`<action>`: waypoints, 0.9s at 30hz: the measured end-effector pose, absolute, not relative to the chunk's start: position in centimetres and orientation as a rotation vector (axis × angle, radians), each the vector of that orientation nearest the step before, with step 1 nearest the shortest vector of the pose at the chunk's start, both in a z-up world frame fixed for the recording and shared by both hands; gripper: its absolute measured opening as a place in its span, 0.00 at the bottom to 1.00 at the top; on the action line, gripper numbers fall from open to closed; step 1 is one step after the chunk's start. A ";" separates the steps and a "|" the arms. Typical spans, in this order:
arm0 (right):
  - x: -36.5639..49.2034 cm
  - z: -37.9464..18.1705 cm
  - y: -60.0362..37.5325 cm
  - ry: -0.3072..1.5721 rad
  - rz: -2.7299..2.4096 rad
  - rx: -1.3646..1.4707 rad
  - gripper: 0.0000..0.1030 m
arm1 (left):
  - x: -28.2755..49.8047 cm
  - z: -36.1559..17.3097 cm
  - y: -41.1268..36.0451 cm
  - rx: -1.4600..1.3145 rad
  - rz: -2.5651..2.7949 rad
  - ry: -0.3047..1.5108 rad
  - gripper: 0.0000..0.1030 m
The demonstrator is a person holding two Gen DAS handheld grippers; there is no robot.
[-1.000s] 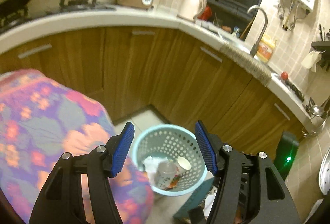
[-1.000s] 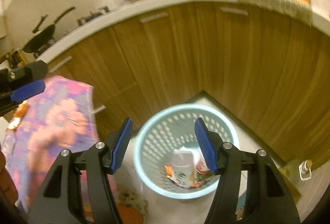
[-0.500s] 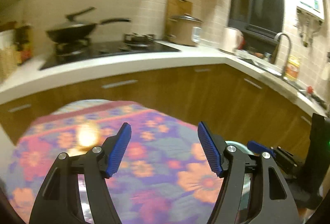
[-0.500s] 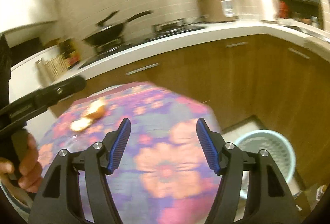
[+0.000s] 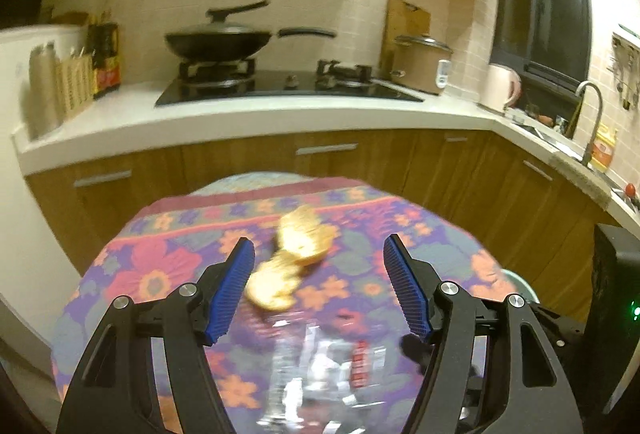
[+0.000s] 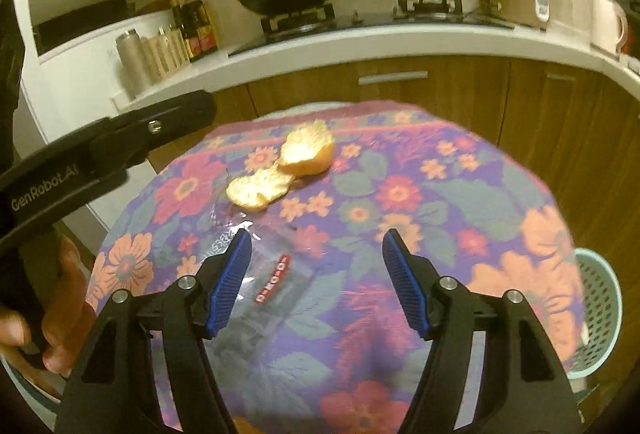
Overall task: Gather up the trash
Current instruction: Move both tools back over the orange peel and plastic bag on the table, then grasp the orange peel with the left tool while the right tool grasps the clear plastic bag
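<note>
Peel pieces (image 6: 282, 168) and a clear wrapper (image 6: 256, 266) lie together on the flowered counter (image 6: 460, 202), uncollected, so gathering seems unfinished. Left tool (image 5: 318, 288) and right tool (image 6: 316, 284) both hover wide open, holding nothing. The teal basket (image 6: 598, 314) waits beyond the counter's right edge. Room around the trash looks open.

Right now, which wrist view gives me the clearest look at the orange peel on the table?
The right wrist view: the orange peel lies sharp and unobstructed beyond the open right gripper. In the left wrist view the peel is motion-blurred and partly hidden behind a finger of the left gripper.
</note>
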State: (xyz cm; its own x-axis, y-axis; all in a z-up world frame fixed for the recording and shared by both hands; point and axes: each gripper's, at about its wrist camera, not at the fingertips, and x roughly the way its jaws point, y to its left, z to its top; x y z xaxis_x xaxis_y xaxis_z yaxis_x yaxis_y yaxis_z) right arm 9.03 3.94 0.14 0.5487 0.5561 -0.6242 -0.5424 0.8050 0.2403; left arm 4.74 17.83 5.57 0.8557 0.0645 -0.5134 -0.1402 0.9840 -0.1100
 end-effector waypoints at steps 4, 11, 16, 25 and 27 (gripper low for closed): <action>9.3 -1.6 5.5 0.797 0.644 0.020 0.63 | 5.6 3.7 23.2 -0.197 0.145 0.570 0.68; 9.4 -3.0 7.6 0.837 0.650 -0.009 0.65 | 10.1 0.4 27.9 -0.310 0.036 0.711 0.74; 9.8 -3.5 8.1 0.868 0.653 -0.024 0.65 | 13.8 -1.6 27.0 -0.362 -0.052 0.792 0.74; 8.8 -4.4 10.0 0.883 0.669 -0.152 0.29 | 18.4 -4.0 23.5 -0.262 -0.053 0.894 0.53; 8.8 -4.4 9.9 0.883 0.676 -0.147 0.26 | 18.6 -4.0 23.1 -0.237 -0.045 0.896 0.46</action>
State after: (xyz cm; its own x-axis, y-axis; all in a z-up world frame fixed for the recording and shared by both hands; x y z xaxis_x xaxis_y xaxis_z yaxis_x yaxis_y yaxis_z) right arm 8.82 9.87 -4.39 0.4439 0.4840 -0.7541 -0.6010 0.7850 0.1501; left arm 18.55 23.08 -4.01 0.6260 -0.1374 -0.7676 -0.0604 0.9729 -0.2234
